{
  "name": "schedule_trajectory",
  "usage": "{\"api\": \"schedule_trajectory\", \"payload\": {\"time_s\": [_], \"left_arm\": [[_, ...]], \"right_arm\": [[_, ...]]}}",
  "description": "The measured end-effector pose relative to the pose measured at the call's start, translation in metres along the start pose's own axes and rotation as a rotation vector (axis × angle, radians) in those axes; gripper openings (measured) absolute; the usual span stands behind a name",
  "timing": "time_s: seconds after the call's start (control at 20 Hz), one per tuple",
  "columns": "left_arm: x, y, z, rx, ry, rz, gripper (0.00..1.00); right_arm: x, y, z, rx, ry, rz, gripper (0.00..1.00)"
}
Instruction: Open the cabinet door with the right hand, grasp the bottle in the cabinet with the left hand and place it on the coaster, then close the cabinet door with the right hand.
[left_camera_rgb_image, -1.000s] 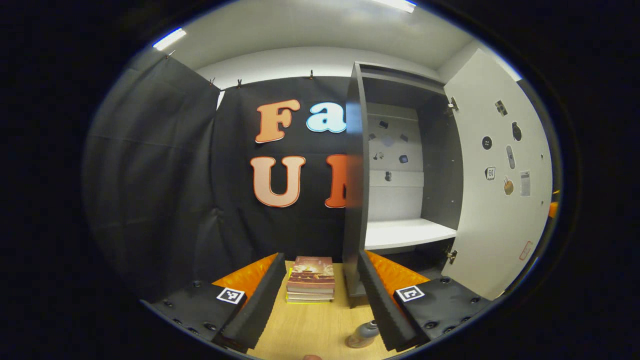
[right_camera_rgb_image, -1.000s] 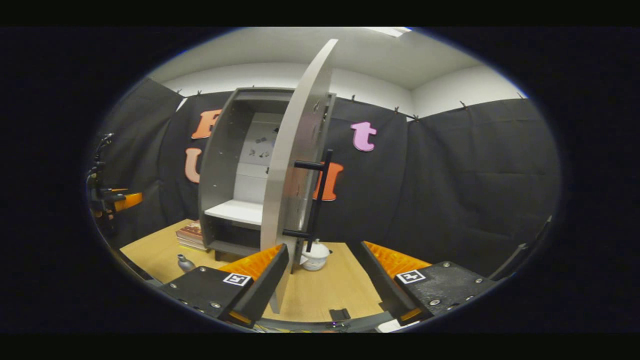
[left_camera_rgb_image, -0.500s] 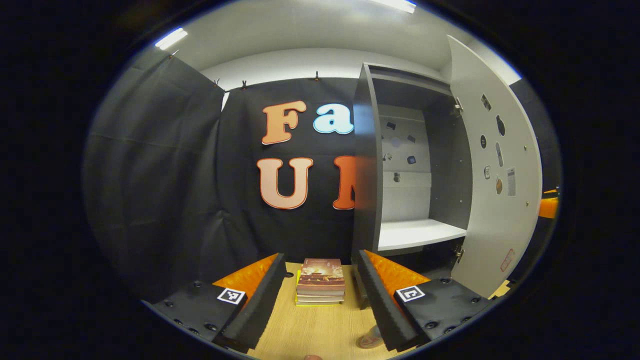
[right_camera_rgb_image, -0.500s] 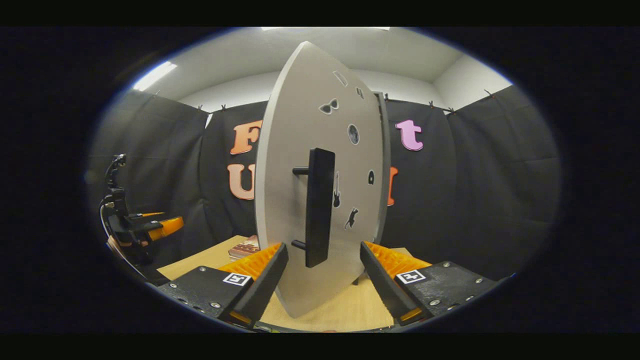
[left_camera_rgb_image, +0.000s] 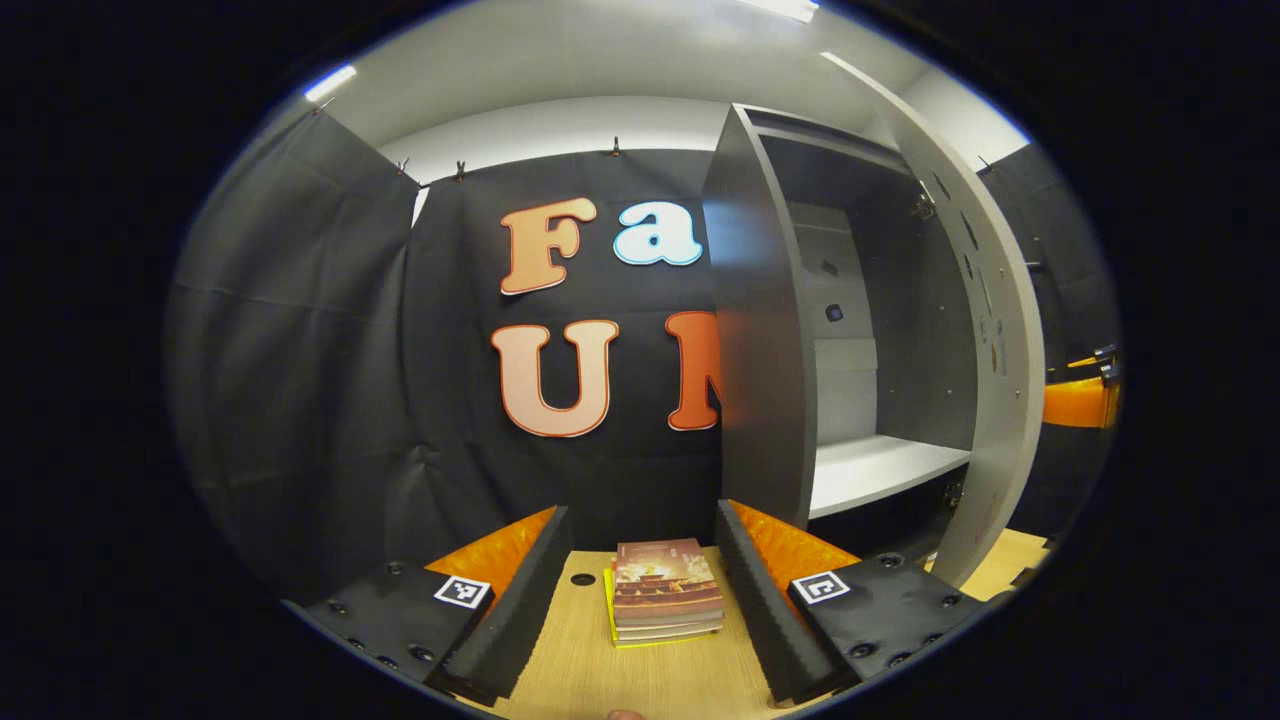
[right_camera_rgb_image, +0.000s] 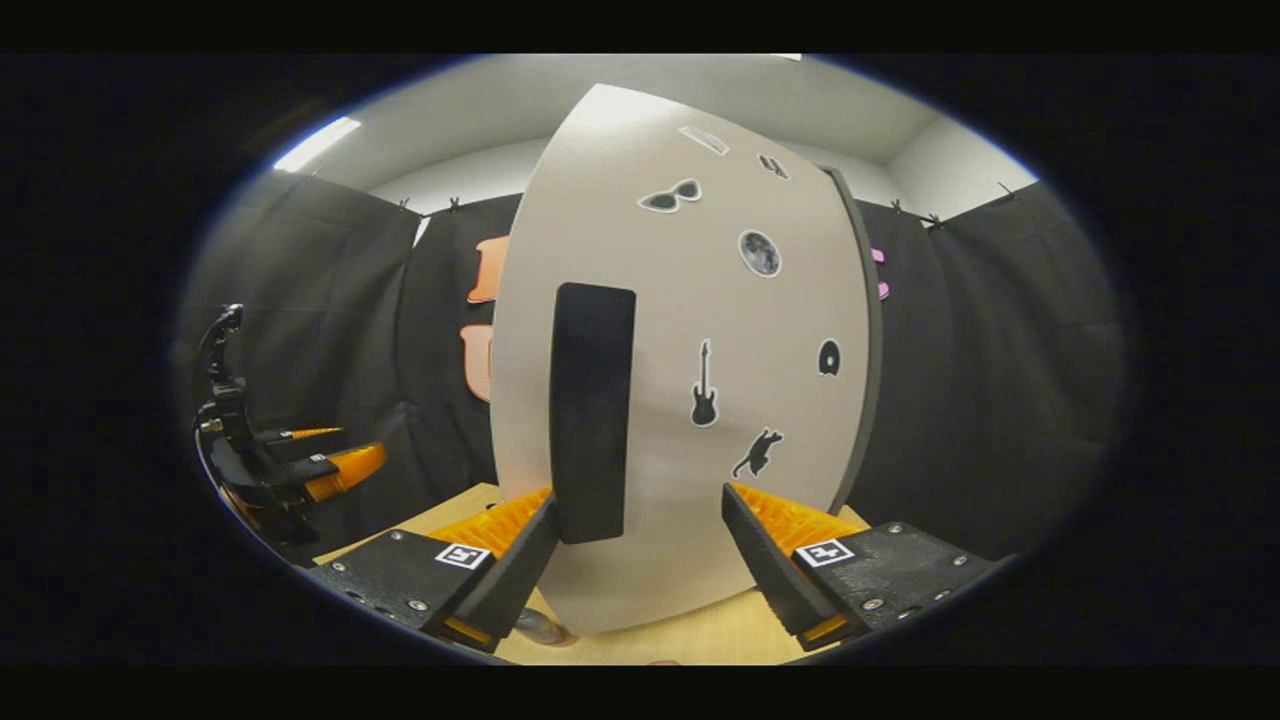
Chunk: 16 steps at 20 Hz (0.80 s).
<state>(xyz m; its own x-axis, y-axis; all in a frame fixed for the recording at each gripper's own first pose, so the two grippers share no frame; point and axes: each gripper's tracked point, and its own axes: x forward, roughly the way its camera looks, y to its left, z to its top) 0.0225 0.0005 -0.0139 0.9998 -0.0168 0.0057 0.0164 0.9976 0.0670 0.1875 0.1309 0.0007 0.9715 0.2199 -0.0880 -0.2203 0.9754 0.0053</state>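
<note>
The grey cabinet door (right_camera_rgb_image: 690, 400) with small stickers stands right in front of my right gripper (right_camera_rgb_image: 640, 570), which is open. Its black handle (right_camera_rgb_image: 592, 410) rises just ahead of the left finger (right_camera_rgb_image: 515, 565), and nothing is pinched. A small grey-brown shape, probably the bottle (right_camera_rgb_image: 545, 628), peeks out on the table below that finger. In the left gripper view the cabinet (left_camera_rgb_image: 770, 340) is seen from the side with its door (left_camera_rgb_image: 990, 330) partly swung in over a bare white shelf (left_camera_rgb_image: 880, 465). My left gripper (left_camera_rgb_image: 640, 610) is open over the table and holds nothing.
A stack of books (left_camera_rgb_image: 665, 592) lies on the wooden table (left_camera_rgb_image: 580, 670) between the left gripper's fingers. The left gripper (right_camera_rgb_image: 300, 465) hangs at the far left of the right gripper view. The right gripper's orange body (left_camera_rgb_image: 1080, 400) shows past the door's edge.
The door has swung a long way toward shut, and the right gripper has closed in on its front and handle. The left gripper has drifted, and the bottle slid out of its view.
</note>
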Motion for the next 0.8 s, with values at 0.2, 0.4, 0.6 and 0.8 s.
{"api": "schedule_trajectory", "payload": {"time_s": [0.2, 0.4, 0.6, 0.8], "left_arm": [[0.029, 0.000, -0.017, -0.024, 0.018, -0.054, 0.94], [0.044, -0.001, -0.029, -0.050, 0.045, -0.098, 0.94], [0.061, -0.003, -0.037, -0.061, 0.058, -0.134, 0.94], [0.072, -0.004, -0.047, -0.085, 0.069, -0.150, 0.94]], "right_arm": [[0.040, 0.017, 0.000, 0.049, 0.008, -0.014, 0.97], [0.076, 0.028, -0.002, 0.104, 0.017, -0.030, 0.95], [0.109, 0.037, -0.004, 0.152, 0.026, -0.045, 0.95], [0.120, 0.040, -0.003, 0.188, 0.029, -0.040, 0.95]]}}
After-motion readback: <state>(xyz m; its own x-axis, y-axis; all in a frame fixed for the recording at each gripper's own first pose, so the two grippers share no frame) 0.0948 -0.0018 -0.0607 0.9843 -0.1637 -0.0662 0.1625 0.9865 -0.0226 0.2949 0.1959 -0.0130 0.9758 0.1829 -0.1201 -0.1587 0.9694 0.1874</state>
